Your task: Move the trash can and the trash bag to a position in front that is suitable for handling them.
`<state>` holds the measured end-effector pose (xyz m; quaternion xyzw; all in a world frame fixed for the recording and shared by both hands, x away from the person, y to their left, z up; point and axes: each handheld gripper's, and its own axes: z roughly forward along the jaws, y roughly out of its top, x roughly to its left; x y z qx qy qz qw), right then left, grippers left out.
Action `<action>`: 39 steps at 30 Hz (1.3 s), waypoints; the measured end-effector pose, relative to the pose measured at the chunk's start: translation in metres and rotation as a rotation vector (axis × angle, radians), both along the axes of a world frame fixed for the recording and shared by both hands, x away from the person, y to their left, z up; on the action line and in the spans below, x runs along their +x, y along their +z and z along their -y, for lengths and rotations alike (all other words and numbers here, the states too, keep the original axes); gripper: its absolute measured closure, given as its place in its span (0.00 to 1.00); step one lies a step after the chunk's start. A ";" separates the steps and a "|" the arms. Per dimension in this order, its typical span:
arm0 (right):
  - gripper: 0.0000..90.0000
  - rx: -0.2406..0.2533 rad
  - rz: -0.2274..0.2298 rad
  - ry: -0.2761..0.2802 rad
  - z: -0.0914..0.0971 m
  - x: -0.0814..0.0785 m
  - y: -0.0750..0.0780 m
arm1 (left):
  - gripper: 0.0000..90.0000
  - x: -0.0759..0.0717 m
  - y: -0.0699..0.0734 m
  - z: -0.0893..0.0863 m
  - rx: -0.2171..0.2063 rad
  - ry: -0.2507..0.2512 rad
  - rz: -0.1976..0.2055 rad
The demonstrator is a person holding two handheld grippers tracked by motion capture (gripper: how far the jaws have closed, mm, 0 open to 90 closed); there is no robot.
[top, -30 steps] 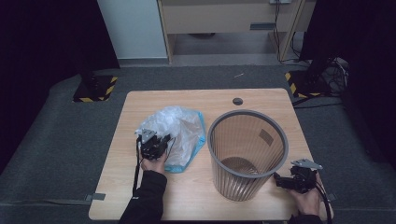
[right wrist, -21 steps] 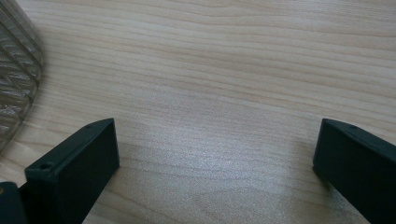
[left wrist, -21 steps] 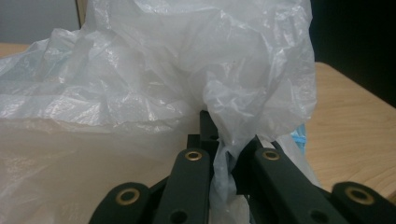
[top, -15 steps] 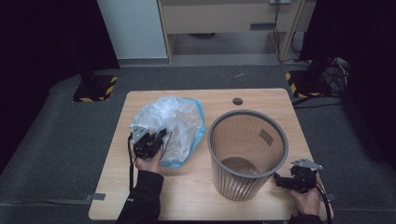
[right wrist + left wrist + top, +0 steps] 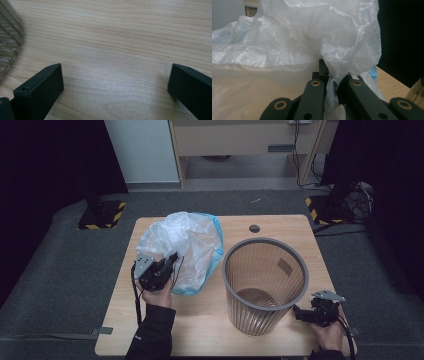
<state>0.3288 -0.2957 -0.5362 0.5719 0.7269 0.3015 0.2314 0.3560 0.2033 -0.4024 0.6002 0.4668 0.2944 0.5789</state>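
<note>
Bag: crumpled clear plastic bag [image 5: 182, 250] with a blue edge, on the table [image 5: 210, 330] just left of the bin.
Bin: grey ribbed bin [image 5: 264, 285], upright.
Left gripper [image 5: 167, 265]: jaws clamped on the bag's near edge.
Right gripper [image 5: 298, 312]: jaws wide apart, low beside the bin's right base.

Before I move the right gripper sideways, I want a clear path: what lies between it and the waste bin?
Nothing: in the high view, bare wooden table separates the right gripper from the waste bin.
</note>
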 end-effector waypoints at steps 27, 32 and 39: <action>0.00 0.003 -0.003 -0.006 -0.001 0.000 0.000 | 0.96 -0.046 0.062 0.011 -0.016 -0.046 0.166; 0.00 0.003 -0.003 -0.006 -0.001 0.000 0.000 | 0.96 -0.053 0.069 0.014 -0.034 -0.059 0.198; 0.00 0.003 -0.003 -0.007 -0.001 0.000 0.000 | 0.96 -0.065 0.083 0.020 -0.043 -0.080 0.243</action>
